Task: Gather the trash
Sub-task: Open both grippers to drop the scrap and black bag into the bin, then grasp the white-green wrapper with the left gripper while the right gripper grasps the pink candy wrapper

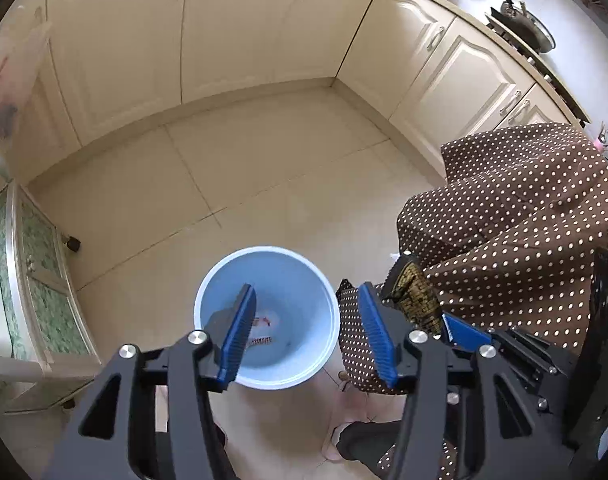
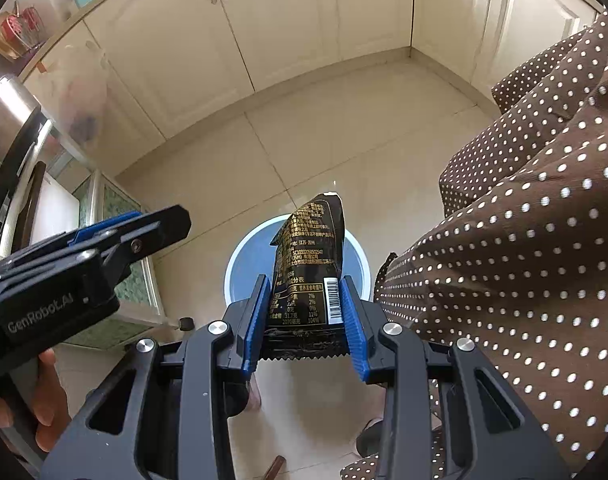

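Observation:
A light blue bin stands on the tiled floor, with a small white and red scrap at its bottom. My left gripper is open and empty, held above the bin. My right gripper is shut on a black snack wrapper with gold print and a barcode, holding it upright above the bin. The wrapper also shows in the left wrist view, to the right of the bin. The left gripper shows in the right wrist view, at the left.
Cream kitchen cabinets line the far walls. A white cabinet with green patterned doors stands at the left. A brown polka-dot cloth fills the right side. A pan sits on the counter at the top right. The person's feet are near the bin.

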A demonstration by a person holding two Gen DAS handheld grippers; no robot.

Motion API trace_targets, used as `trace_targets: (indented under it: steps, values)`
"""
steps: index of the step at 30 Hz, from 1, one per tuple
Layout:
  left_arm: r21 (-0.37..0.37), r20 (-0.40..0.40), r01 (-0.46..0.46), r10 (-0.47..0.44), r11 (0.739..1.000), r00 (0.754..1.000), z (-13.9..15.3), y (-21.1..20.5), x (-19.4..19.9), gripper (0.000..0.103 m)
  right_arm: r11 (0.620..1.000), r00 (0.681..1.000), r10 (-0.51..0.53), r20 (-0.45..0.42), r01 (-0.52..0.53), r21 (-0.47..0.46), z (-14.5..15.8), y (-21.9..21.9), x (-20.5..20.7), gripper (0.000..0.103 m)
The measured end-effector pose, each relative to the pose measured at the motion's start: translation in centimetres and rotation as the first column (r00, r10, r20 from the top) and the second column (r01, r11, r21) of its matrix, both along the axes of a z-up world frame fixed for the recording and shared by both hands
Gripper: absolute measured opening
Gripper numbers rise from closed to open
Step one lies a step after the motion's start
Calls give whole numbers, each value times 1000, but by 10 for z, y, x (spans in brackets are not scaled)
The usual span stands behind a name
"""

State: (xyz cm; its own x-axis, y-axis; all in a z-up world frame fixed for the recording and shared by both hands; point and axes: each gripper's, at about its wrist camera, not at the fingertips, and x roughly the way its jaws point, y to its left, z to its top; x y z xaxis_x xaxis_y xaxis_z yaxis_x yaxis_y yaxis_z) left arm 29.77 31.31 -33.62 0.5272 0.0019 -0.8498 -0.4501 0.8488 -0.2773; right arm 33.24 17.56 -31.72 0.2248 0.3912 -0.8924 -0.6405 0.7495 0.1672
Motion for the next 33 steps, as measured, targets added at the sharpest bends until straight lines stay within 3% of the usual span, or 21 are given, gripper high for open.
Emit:
trace_targets:
  steps: [12, 22, 28, 33]
  values:
    - [-9, -6, -53, 53, 999, 999, -3, 17, -23, 53, 1000, 1000, 27, 0, -27, 7, -2, 23, 1, 34]
    - [10, 33, -87, 87, 996, 996, 21, 31, -32, 53, 997, 996, 29, 84, -35, 65, 28, 45, 11, 41]
    - [11, 56, -72, 71, 997, 996, 37, 23, -35, 53, 998, 991, 19, 133, -27, 59, 47, 29, 2, 42]
    - [26, 103, -38, 35, 999, 994, 64, 3, -38, 53, 998, 977, -21, 212, 6, 70, 82, -5, -11, 42]
